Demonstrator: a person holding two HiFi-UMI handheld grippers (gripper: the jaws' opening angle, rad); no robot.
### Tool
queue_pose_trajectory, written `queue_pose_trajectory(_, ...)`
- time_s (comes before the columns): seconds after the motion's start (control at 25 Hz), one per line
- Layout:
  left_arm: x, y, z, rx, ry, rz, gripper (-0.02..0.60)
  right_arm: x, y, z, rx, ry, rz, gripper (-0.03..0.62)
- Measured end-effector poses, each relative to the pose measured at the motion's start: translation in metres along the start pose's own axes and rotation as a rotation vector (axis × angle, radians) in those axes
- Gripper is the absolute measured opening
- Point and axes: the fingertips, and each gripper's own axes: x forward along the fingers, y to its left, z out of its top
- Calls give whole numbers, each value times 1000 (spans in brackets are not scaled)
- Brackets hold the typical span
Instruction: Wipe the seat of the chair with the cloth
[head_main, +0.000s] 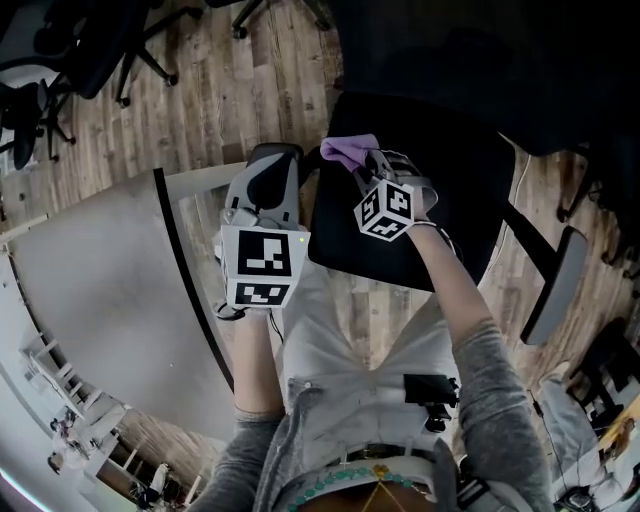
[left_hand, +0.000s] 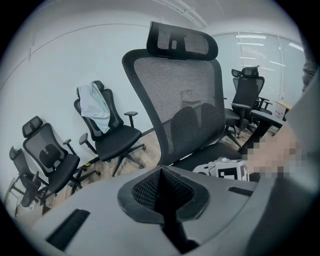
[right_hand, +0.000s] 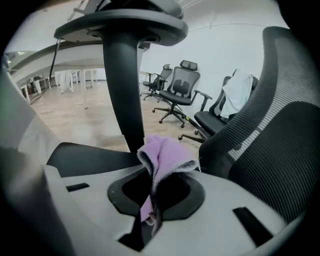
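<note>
While the right gripper (head_main: 356, 168) hangs over the black chair seat (head_main: 450, 215), a purple cloth (head_main: 348, 150) sits pinched in it near the seat's back left corner.
Its jaws are closed tight on the cloth, and a bunched fold sticks out past their tips; whether the cloth touches the seat cannot be told. The left gripper (head_main: 273, 160) is just beside the seat's left edge, over the wooden floor (head_main: 230, 90), jaws pressed together with nothing between them, facing the mesh backrest (left_hand: 180, 100).

head view overhead; gripper views share chair (left_hand: 175, 90)
</note>
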Motion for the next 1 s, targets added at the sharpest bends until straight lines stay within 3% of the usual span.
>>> queue_pose_trajectory(0.28, 0, 0, 0, 2, 2, -4, 8, 40, 14, -21, 23, 142, 32, 48)
queue_pose_trajectory(0.68, -1, 2, 0, 4, 0, -6, 8, 46, 15, -25, 35, 133, 28, 48)
queue_pose_trajectory(1.0, -1, 2, 0, 3, 0, -3, 8, 40, 9, -43, 68, 182, 5, 48)
